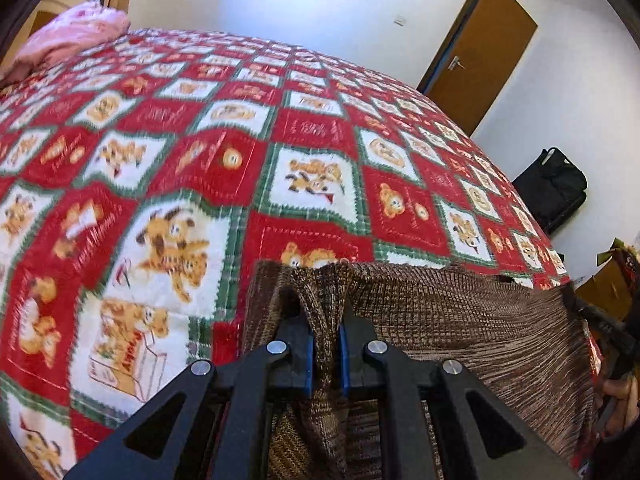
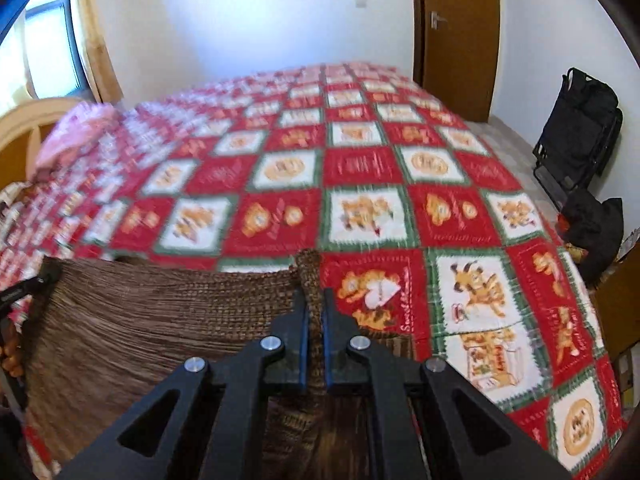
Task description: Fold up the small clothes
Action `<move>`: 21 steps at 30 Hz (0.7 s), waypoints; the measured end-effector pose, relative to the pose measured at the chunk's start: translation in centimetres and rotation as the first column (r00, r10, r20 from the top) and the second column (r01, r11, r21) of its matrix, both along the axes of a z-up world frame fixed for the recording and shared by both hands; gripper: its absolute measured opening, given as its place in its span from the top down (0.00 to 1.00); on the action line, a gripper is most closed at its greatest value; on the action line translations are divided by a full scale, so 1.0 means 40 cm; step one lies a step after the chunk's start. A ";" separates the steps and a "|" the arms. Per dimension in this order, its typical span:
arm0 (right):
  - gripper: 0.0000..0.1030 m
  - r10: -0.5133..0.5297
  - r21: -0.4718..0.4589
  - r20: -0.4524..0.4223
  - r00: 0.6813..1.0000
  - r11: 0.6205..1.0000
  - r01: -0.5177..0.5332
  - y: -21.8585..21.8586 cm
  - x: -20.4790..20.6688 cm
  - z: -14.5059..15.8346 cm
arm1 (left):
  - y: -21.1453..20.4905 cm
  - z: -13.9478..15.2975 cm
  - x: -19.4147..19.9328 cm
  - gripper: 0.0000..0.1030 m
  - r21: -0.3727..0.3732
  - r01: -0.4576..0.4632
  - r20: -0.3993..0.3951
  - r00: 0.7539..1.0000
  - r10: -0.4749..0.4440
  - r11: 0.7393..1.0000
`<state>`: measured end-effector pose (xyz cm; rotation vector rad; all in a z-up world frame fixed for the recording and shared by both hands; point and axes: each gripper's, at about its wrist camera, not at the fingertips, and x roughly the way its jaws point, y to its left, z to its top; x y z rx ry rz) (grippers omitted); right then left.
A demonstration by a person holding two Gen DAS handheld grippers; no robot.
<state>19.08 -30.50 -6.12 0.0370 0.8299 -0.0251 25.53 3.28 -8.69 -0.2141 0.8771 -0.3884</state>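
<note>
Two grippers each pinch a corner of one brown knit garment [image 1: 460, 320] above a bed. The left gripper [image 1: 325, 316] has its black jaws drawn together on a bunched fold of the knit, the blue pads [image 1: 308, 364] pressing it from both sides, and the cloth stretches away to that gripper's right as a taut span. At the far end of the span the right gripper [image 2: 313, 308] is likewise clamped on a narrow ridge of the same knit, which pokes up just past its fingertips, with the rest of the garment running off to its left and hanging below both tools. Ahead of and beneath both grippers lies a quilt [image 1: 224, 168] in red and white squares with green borders and orange cartoon animals. Far ahead and to the left of the grippers a pink bundle of cloth [image 1: 76, 36] rests on the quilt. Beyond the bed, ahead and to the right, are a brown door [image 1: 476, 52] and a black bag [image 2: 580, 120] against the white wall.
</note>
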 end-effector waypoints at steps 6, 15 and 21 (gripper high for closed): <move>0.77 -0.016 0.010 -0.064 0.998 1.000 0.016 -0.031 0.028 -0.065 | 0.010 0.012 0.004 0.81 -0.001 0.004 -0.031 1.000 -0.004 1.000; 0.52 -0.059 0.175 0.042 0.997 0.983 0.051 -0.124 -0.211 0.113 | 0.077 0.133 -0.142 0.77 0.112 -0.001 0.068 0.998 -0.007 0.994; 0.52 0.068 0.249 -0.017 0.998 0.967 -0.061 -0.037 -0.423 0.056 | 0.031 0.101 -0.303 0.77 0.082 0.106 0.071 0.991 -0.112 0.991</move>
